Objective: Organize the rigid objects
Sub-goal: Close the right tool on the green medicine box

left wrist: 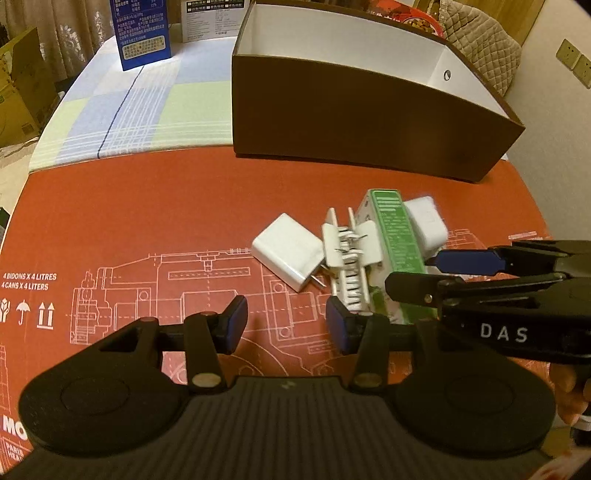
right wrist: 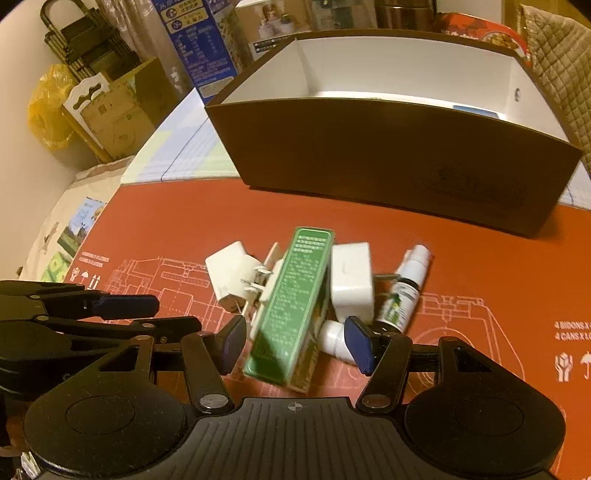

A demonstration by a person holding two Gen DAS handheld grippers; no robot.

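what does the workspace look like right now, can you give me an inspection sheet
surface: red printed mat over a checked cloth
job's things: green box, two white chargers, white hair claw, dropper bottle and a second small white bottle, piled together; brown bin behind
clutter: blue carton
grippers: left gripper open, nothing between the jaws; right gripper open around the green box
cables: nothing seen
surroundings: yellow bag, quilted cushion
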